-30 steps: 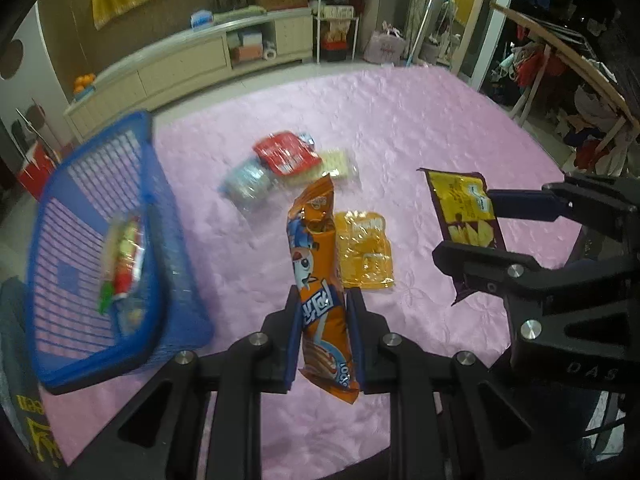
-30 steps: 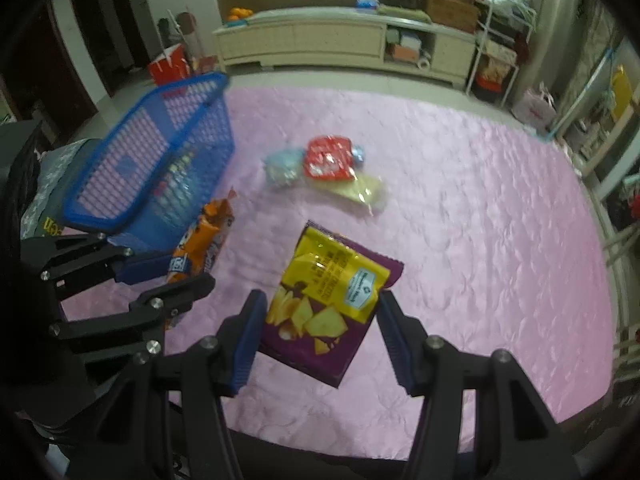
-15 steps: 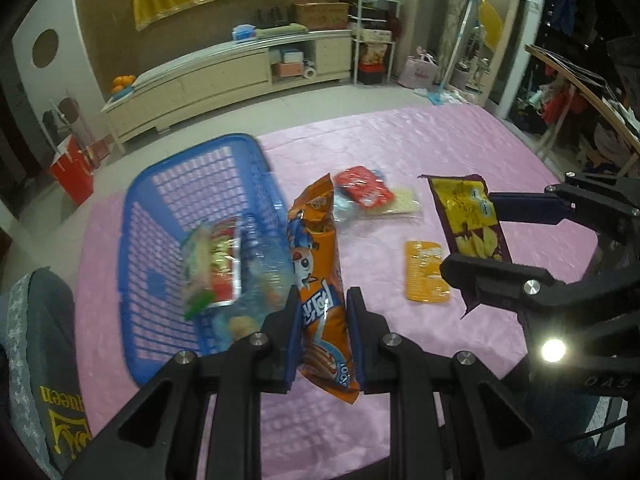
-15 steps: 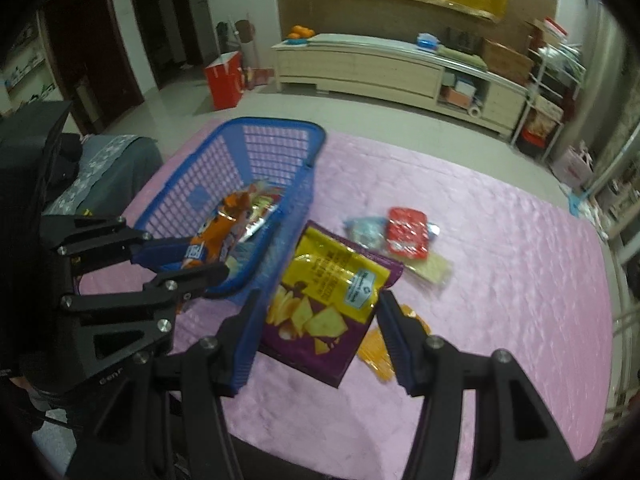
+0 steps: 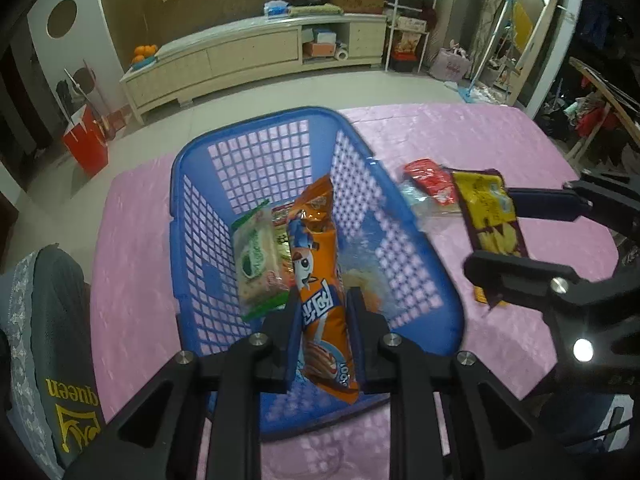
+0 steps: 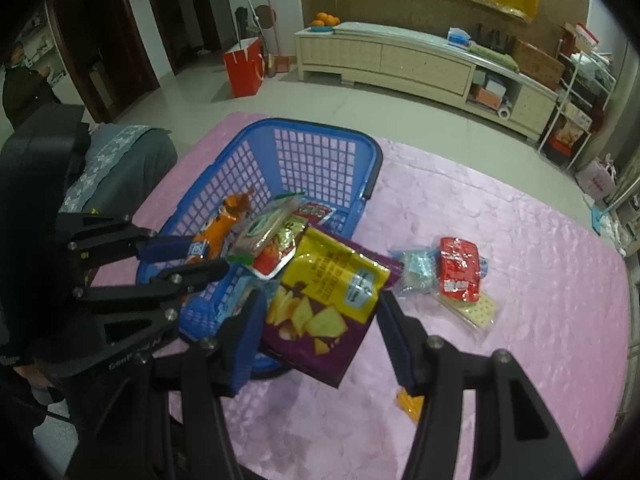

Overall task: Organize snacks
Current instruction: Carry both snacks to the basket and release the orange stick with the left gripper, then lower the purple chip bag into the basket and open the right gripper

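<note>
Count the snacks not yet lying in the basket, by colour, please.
Orange: 2, long packet, small packet
Purple-yellow: 1, chip bag
Red: 1, red packet
Light blue: 1, blue packet
Pale: 1, crackers
Total: 6

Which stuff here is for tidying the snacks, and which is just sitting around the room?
For the job:
blue basket
orange snack bag, gripped by the left gripper
purple and yellow chip bag, gripped by the right gripper
red packet and cracker pack on the pink cloth

Just lying about:
red paper bag
oranges
long cabinet
</note>
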Demonstrator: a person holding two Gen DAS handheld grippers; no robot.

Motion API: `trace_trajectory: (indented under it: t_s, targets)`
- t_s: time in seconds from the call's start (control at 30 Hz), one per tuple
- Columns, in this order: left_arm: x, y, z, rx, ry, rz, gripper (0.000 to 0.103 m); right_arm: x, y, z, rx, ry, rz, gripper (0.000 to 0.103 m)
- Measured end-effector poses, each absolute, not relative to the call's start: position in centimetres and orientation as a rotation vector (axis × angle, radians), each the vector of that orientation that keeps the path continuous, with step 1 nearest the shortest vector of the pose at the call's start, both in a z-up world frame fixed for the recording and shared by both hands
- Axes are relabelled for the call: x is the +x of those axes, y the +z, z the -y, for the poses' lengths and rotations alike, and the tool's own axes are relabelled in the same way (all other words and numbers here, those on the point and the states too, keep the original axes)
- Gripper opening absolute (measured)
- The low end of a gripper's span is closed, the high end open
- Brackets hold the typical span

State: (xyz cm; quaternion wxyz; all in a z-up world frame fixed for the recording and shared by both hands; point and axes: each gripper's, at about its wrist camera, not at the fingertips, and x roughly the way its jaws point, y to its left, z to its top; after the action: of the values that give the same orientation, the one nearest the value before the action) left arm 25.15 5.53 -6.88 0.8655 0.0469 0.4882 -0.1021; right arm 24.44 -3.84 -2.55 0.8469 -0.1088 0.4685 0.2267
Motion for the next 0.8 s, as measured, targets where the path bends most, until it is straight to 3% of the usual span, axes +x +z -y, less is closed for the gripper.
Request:
trace_trajectory:
  t_s: [0.2,0.23,0.27,0.3,0.37,0.8]
  targets:
    - [28.6,-8.0,-5.4,0.1,-0.241,-1.039,0.02,26.7,-3.4,4.4,-0.221,0.439,-1.016,0.061]
    - [29.2,-8.1,-5.1,0.104,-0.247,-1.036,0.024,26.9,-3.5,4.4,-0.219,0.43,-1.018,0.061]
    - [29.7,-8.3,-4.9,0.104,-0.253,-1.033,0.033,27.1,-3.5,4.8,-0.216,0.419,-1.023,0.061]
    - [30.3,-8.6,-4.8,0.099,-0.253,-1.039,0.057,27.3,-3.5,5.1,-0.217,0.416,-1.027,0.061]
    - [30.6,-9.0,-4.5,0.101,-0.265,-1.043,0.07,27.5,-3.5,5.7,-0.222,0.404,-1.031,0.061]
    - [27.1,-7.6,-7.1,0.081,-0.228,-1.051,0.07,27.5,-2.5,5.2,-0.187,0.457,-1.046,0.061]
